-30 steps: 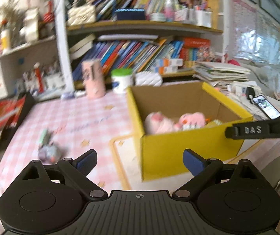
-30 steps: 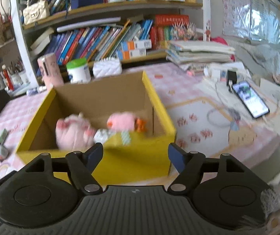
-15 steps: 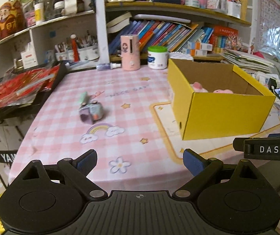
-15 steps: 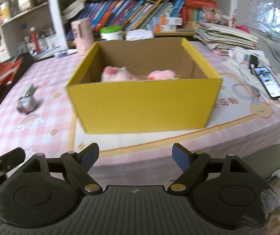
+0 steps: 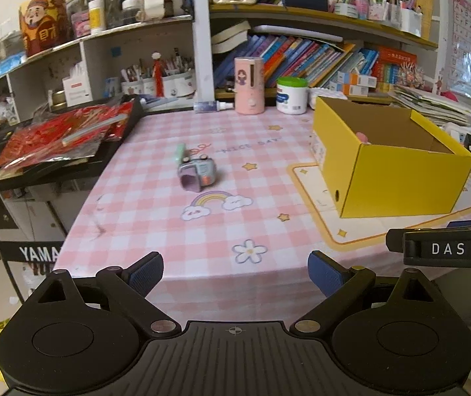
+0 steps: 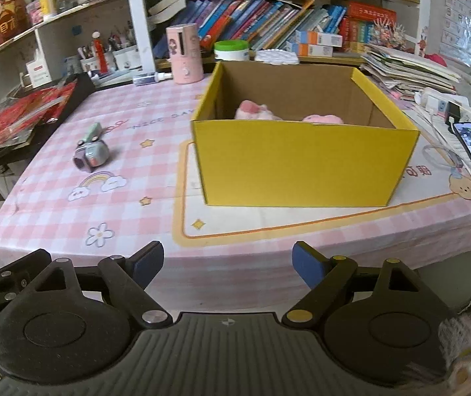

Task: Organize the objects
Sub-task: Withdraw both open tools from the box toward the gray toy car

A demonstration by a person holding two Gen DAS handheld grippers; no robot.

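Both grippers have drawn back from the yellow box to the near edge, so far more of the tablecloth shows than a second ago. Blue-padded fingers of the left gripper (image 5: 235,272) stand wide apart with nothing between them; those of the right gripper (image 6: 227,262) are equally wide and empty.

Beyond the left fingers, on the pink-and-white checked surface (image 5: 156,217), lies the small grey-and-lilac plastic toy (image 5: 196,173), just above a printed rainbow, with a pale green stick-like piece (image 5: 180,150) touching its far side. It sits well apart from the open yellow cardboard box (image 6: 301,161), which stands to its right and holds two pink plush toys (image 6: 255,110).

That toy looks light, rigid and smooth-shelled, so it may slip or skid if pinched on a curved face. Its flatter side walls seem the best purchase, fingers closing across the narrow body from above. Whether the green piece is attached cannot be told; it might stay behind or swing loose on lifting.
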